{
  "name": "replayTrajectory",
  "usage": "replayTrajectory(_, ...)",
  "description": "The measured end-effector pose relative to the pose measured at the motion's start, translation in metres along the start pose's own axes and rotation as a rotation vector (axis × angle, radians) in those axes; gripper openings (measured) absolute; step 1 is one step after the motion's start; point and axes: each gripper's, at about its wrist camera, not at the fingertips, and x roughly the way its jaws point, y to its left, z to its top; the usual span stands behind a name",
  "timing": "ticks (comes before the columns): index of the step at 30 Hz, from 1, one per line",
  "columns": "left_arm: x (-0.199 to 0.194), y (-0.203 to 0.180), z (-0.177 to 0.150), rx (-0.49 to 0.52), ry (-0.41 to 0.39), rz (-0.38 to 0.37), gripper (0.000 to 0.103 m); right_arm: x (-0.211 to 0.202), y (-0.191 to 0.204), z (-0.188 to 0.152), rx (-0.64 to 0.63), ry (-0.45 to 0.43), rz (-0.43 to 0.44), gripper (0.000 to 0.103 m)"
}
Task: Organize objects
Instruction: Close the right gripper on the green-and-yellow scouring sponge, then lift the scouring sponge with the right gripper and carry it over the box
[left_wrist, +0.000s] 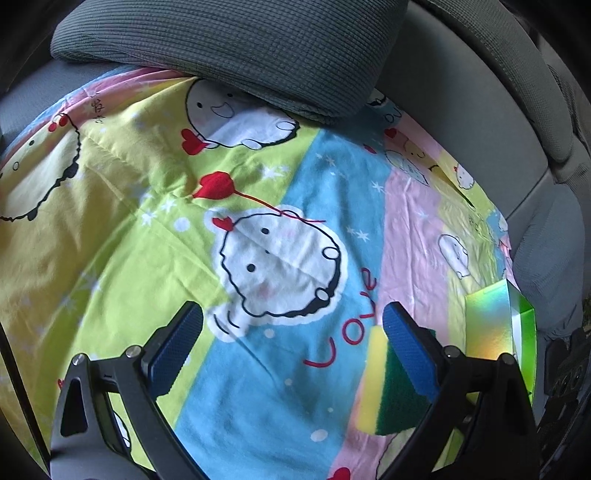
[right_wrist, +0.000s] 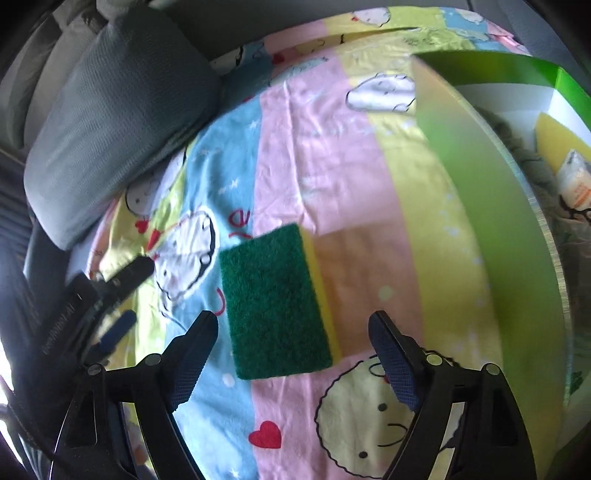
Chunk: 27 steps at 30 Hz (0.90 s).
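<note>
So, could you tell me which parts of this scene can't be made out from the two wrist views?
- Green box contents, right wrist view: its blurred near wall hides most; only a yellow sponge and a small packet show.
- Scouring sponge, left wrist view: partly behind the left gripper finger.
- Packet print: too small.

Right gripper (right_wrist: 291, 328) hangs with jaws wide, nothing pinched, over the green-and-yellow sponge (right_wrist: 275, 301) lying flat on the cartoon bedsheet (right_wrist: 332, 177). Green box (right_wrist: 491, 206) at right, another yellow sponge (right_wrist: 557, 138) inside. Grey pillow (right_wrist: 118, 122) upper left, left gripper (right_wrist: 125, 291) below it.
</note>
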Motion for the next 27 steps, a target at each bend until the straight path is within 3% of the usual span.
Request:
replayTrajectory(3, 0.001, -0.005, -0.003, 0.011, 0.017, -0.027, 0.097, -0.011, -0.007, 0.004, 0.018, -0.068, 0.011, 0.085)
replayTrajectory(8, 0.005, -0.019, -0.010, 0.036, 0.072, -0.130, 0.097, -0.025, -0.014, 0.011, 0.051, -0.166, 0.121, 0.082)
replayTrajectory(10, 0.006, -0.025, -0.013, 0.056, 0.094, -0.159, 0.096, -0.023, -0.015, 0.014, 0.058, -0.159, 0.151, 0.070)
replayTrajectory(12, 0.010, -0.031, -0.017, 0.081, 0.121, -0.172, 0.094, -0.017, -0.017, 0.016, 0.068, -0.137, 0.174, 0.066)
replayTrajectory(17, 0.027, -0.042, -0.029, 0.130, 0.223, -0.217, 0.093, -0.003, -0.023, 0.027, 0.096, -0.086, 0.201, 0.066)
replayTrajectory(27, 0.047, -0.059, -0.041, 0.196, 0.300, -0.260, 0.090, 0.022, -0.028, 0.028, 0.113, 0.006, 0.188, 0.066)
